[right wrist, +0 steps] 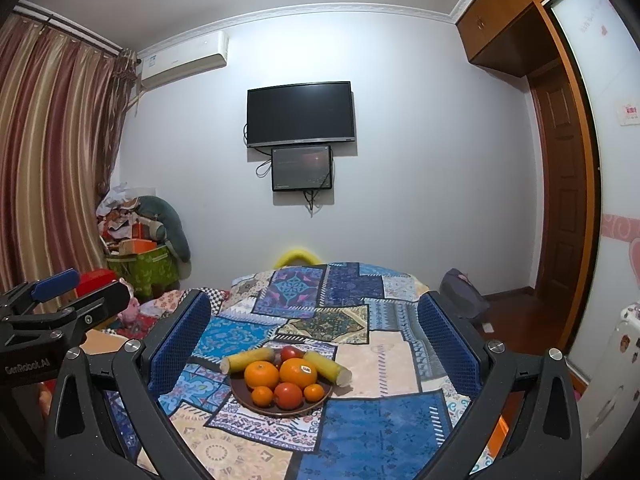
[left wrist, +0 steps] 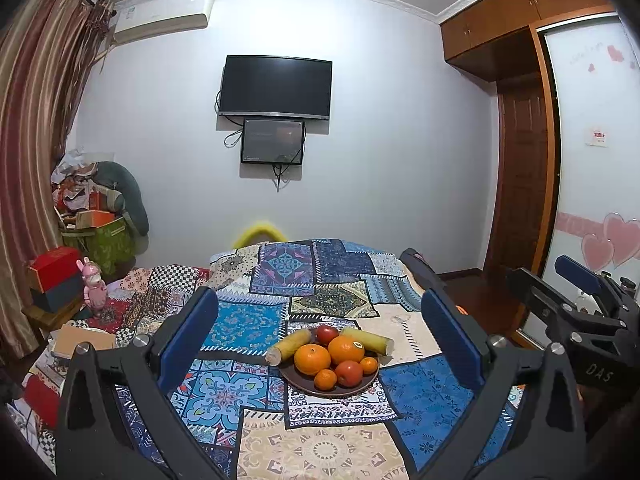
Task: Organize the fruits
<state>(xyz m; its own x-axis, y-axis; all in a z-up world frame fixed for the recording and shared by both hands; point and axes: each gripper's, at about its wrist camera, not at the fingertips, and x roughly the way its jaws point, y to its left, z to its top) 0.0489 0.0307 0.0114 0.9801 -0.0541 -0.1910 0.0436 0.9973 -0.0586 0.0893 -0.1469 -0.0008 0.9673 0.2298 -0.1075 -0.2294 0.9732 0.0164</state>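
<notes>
The left claw (left wrist: 320,320) hangs level above the near edge of the table (left wrist: 420,392), jaws spread wide and empty, aimed toward 12 o'clock. The right claw (right wrist: 316,324) hovers beside it in the same pose, jaws equally wide, holding nothing. Framed between both pairs of blue pads sits the brown plate (right wrist: 256,404) on the patchwork cloth (right wrist: 380,420), heaped with oranges (right wrist: 298,372), red fruit (right wrist: 288,395) and two yellow cane pieces (right wrist: 248,359) at its 12 o'clock rim.
</notes>
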